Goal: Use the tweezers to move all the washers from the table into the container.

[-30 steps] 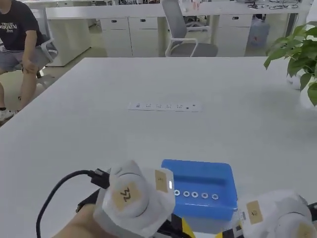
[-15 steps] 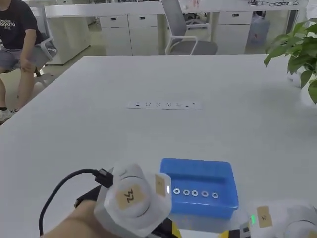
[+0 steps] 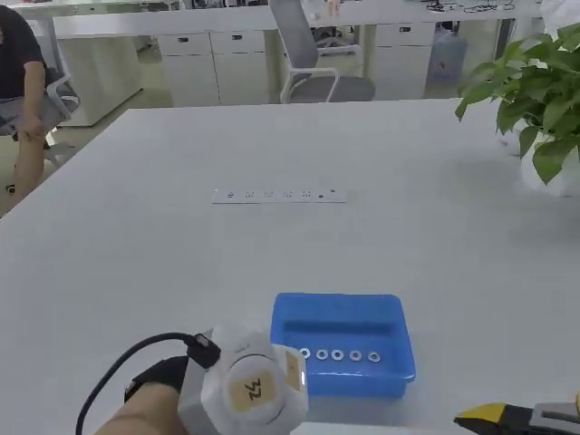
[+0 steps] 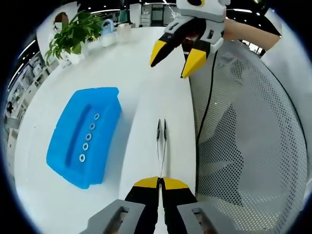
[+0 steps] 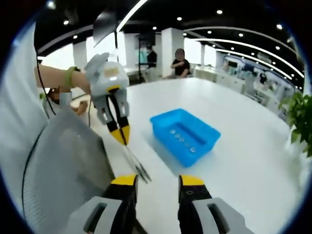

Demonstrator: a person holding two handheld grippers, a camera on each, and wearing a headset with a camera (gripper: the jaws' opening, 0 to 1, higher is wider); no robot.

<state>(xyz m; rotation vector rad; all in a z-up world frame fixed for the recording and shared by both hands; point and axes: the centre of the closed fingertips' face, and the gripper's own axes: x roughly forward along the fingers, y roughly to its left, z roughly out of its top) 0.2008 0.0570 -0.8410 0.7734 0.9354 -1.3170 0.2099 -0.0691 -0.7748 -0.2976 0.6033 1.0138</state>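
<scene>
Where my left gripper [image 4: 161, 181] narrows to its yellow tips, the jaws are pinched tight on the handle end of the tweezers [image 4: 161, 146]. These run straight ahead over the white counter [image 4: 146, 87], tips close together. Whether the tips touch the counter I cannot tell.

Left gripper view, left of the tweezers, near but apart: the blue container [image 4: 59, 146], with five washers [image 4: 88, 137] in a row on its floor.

Right of the tweezers, just past the counter edge: a grey mesh surface [image 4: 243, 146], with a black cable [image 4: 209, 97] hanging across it.

Directly beyond the tweezer tips, in their line: my right gripper [image 4: 168, 67], jaws spread wide, holding nothing, pointed back this way.

Right gripper view: the two yellow tips stand well apart, and the tweezer tips lie just ahead of the left-hand one. The container sits farther out on the counter, washers inside.

Head view, farther out: a power strip [image 3: 279, 196] is set in the counter beyond the container. A potted plant [image 3: 526, 82] stands at the far right edge. An office chair [image 3: 317, 63] is behind the counter, and a seated person [image 3: 18, 82] is at the far left.
</scene>
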